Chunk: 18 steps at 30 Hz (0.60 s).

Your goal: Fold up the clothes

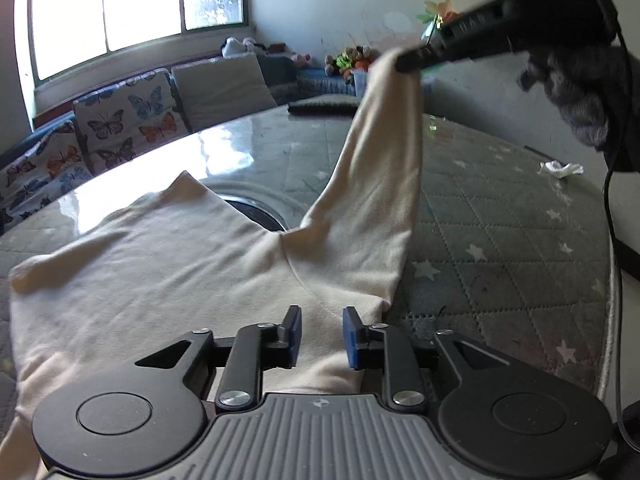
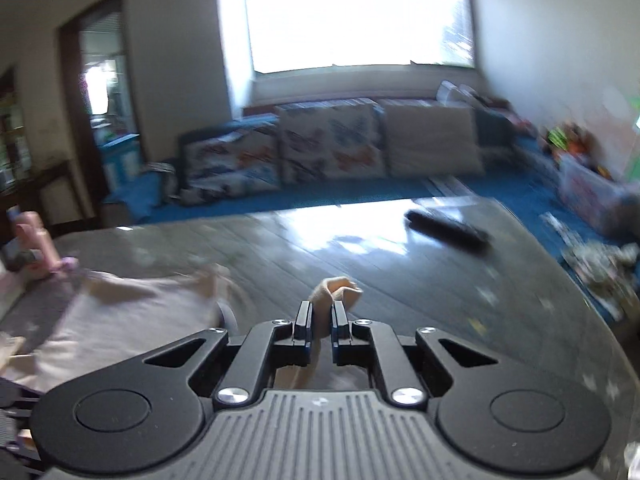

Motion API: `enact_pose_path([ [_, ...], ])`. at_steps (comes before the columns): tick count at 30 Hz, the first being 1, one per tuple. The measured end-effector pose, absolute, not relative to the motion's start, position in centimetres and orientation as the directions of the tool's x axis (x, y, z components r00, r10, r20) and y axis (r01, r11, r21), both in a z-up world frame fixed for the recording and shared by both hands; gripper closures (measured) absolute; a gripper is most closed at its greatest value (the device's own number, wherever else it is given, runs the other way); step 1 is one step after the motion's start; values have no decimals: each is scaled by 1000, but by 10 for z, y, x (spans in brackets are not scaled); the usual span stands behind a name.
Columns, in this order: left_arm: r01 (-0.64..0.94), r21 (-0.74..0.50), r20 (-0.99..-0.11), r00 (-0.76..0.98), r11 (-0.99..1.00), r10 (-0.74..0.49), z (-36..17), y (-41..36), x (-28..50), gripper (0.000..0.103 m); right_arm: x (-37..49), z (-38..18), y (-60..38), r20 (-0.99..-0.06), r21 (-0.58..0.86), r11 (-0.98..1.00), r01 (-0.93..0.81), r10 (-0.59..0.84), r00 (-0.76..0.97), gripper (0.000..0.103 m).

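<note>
A round tabletop point(image 1: 500, 216) is carrying everything, its quilted grey cover with pale stars lying under a glossy sheet that is catching the window light. A cream garment point(image 1: 160, 280) is lying spread across the near side. A dark flat object point(image 1: 324, 105) is resting at the far edge, and a crumpled white scrap point(image 1: 560, 169) is sitting toward the right edge.

Cream garment point(image 1: 168, 264): soft matt knit cloth, faintly fuzzy. Table point(image 1: 500, 232): quilted grey fabric with star print under a glossy clear sheet, strong window glare. Left gripper point(image 1: 322, 334): matt black plastic, bright metal rivets, blue rubbery pads point(image 1: 349, 336), ribbed grey plastic housing.
</note>
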<state>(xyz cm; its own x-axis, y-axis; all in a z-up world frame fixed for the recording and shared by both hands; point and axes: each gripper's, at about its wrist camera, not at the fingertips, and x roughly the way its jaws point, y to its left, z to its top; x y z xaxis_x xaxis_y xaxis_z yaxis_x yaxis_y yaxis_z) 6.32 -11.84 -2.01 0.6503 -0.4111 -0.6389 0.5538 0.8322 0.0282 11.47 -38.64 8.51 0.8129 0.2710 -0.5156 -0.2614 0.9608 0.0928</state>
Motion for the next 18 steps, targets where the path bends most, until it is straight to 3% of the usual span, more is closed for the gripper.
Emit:
enact_pose_path([
  [7, 461, 40, -602, 719, 886, -347, -6, -74, 35, 72, 99, 124, -305, -476, 37, 873, -486, 442, 760, 95],
  [18, 267, -2, -600, 771, 964, -215, -9, -10, 6, 67, 87, 95, -180, -548, 25, 712, -701, 596, 586, 95],
])
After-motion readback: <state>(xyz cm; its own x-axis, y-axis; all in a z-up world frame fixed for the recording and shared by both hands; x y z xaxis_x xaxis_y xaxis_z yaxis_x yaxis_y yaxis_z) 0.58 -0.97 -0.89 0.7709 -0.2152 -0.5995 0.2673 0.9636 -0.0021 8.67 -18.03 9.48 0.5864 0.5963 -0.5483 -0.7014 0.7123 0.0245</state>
